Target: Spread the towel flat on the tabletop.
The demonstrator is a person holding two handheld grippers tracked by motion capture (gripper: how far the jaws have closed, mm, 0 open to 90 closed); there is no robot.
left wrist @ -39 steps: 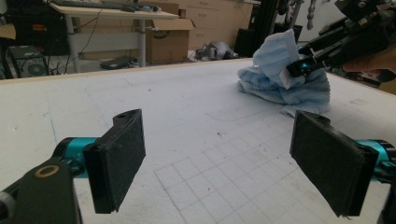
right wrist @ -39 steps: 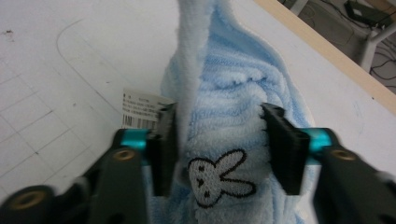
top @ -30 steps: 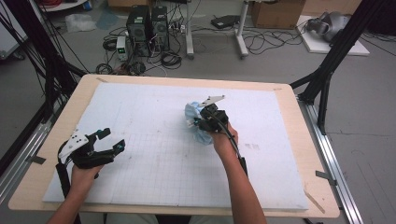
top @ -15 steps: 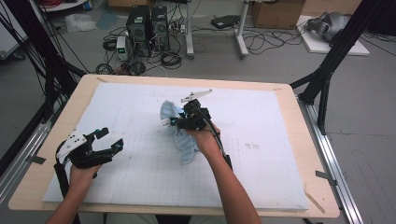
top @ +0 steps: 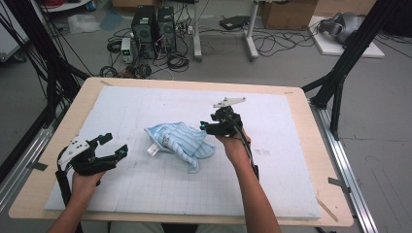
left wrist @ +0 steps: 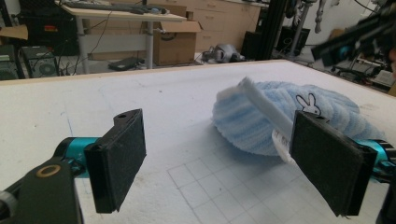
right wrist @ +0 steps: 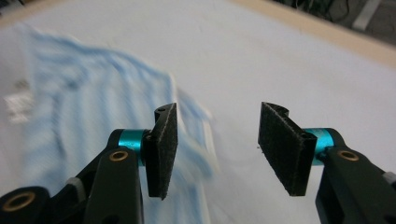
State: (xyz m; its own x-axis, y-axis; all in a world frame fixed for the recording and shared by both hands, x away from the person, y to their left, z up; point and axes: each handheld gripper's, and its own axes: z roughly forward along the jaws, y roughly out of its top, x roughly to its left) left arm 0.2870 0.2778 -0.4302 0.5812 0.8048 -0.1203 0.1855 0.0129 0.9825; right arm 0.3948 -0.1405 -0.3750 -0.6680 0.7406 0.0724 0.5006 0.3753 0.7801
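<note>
A light blue striped cloth (top: 180, 141) with a white tag (top: 153, 149) lies crumpled on the white gridded mat (top: 145, 189), left of the middle. My right gripper (top: 205, 128) hovers at the cloth's right edge. Its jaws have just been opening and nothing is between the pads (right wrist: 217, 149); the cloth (right wrist: 93, 121) lies blurred below and to their left. My left gripper (top: 115, 144) rests open near the mat's left side, pointing at the cloth. Between its wide pads (left wrist: 217, 163) I see the cloth (left wrist: 261, 116) with a bunny print (left wrist: 306, 103), and the right gripper (left wrist: 355, 37) beyond.
The mat covers most of the wooden table (top: 330, 204). Black frame struts (top: 350, 58) rise at both sides of the table. Computer towers (top: 153, 24) and cables sit on the floor behind it.
The right gripper carried the cloth to the left, opened and drew back to the right. The cloth now lies spread on the mat. The left gripper stayed where it was.
</note>
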